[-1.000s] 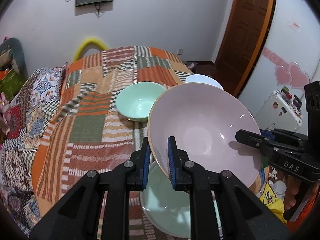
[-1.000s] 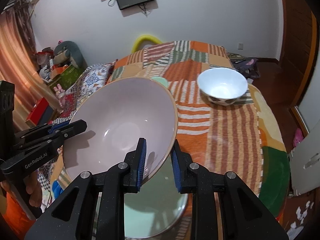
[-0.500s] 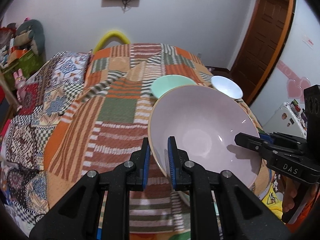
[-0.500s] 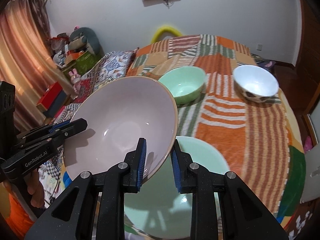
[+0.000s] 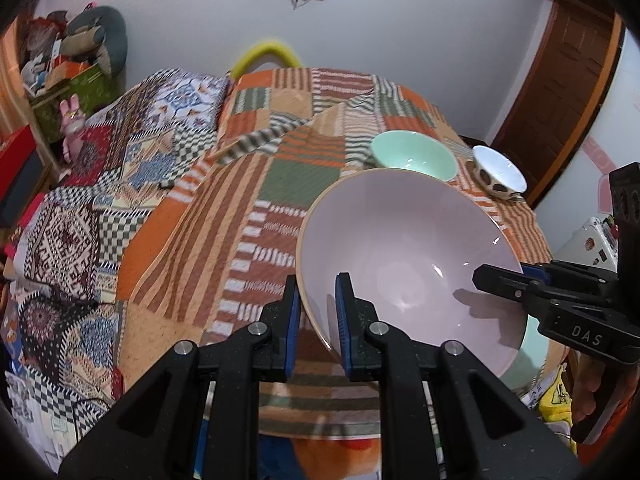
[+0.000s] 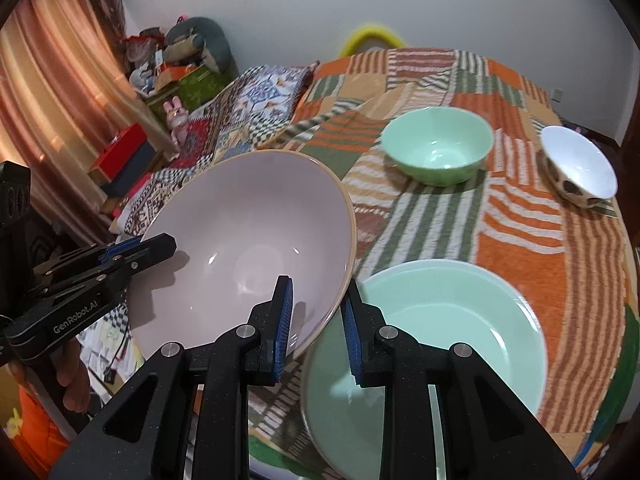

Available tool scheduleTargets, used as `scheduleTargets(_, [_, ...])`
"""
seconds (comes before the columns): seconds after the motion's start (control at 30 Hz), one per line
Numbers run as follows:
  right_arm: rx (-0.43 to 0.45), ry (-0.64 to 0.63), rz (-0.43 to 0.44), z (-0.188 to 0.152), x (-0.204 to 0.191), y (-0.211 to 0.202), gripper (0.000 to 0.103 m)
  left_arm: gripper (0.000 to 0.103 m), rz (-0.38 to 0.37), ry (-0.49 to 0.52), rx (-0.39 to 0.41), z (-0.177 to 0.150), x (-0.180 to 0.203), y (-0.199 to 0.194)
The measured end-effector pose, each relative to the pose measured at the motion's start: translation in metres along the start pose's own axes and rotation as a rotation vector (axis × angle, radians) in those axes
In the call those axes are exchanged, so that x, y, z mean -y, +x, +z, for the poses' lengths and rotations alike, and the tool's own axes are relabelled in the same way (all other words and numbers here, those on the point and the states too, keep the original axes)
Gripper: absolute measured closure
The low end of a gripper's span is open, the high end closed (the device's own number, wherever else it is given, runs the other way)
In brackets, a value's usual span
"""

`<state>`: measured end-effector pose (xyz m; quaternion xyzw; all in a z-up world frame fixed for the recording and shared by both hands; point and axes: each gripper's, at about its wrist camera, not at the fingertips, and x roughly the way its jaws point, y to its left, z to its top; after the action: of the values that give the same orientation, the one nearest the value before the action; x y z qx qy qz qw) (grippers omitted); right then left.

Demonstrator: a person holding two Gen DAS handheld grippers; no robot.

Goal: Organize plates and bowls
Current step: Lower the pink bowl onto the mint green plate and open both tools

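Note:
A large pale pink bowl hangs tilted above the near edge of the cloth-covered table. My left gripper is shut on its left rim. My right gripper is shut on the opposite rim, and each gripper shows in the other's view: the right gripper, the left gripper. A wide mint plate lies on the table just right of the pink bowl; only a sliver of this mint plate shows in the left wrist view. Farther back stand a small green bowl and a white spotted bowl.
Patterned blankets cover a low surface left of the table. Boxes and soft toys pile up by the curtain. A brown door stands at the right. A yellow curved chair back rises behind the table.
Both grippers have carried the pink bowl leftward and slightly down. The mint plate, earlier beneath the bowl, now lies uncovered to its right. The grips are unchanged.

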<state>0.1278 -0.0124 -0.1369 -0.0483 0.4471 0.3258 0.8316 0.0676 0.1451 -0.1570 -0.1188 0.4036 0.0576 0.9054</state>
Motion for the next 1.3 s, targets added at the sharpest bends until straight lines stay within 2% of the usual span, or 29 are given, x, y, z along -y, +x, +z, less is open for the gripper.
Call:
scheduleTargets(0.43, [-0.102, -0.056, 0.006, -0.006, -0.026, 0.039, 0.081, 0.087, 0.026, -0.097, -0.046, -0.023, -0.039, 0.02])
scheduleTargets(0.8, [-0.185, -0.089, 0.003, -0.017, -0.035, 0.068, 0.081, 0.087, 0.046, -0.131, -0.087, -0.035, -0.058, 0.039])
scheduleTargets(1.2, [-0.198, -0.122, -0.036, -0.018, -0.038, 0.077, 0.081, 0.087, 0.041, -0.124, -0.121, -0.044, -0.061, 0.054])
scheduleTargets(1.3, [-0.199, -0.144, -0.052, -0.02, -0.043, 0.078, 0.078, 0.087, 0.054, -0.117, -0.122, -0.046, -0.059, 0.054])
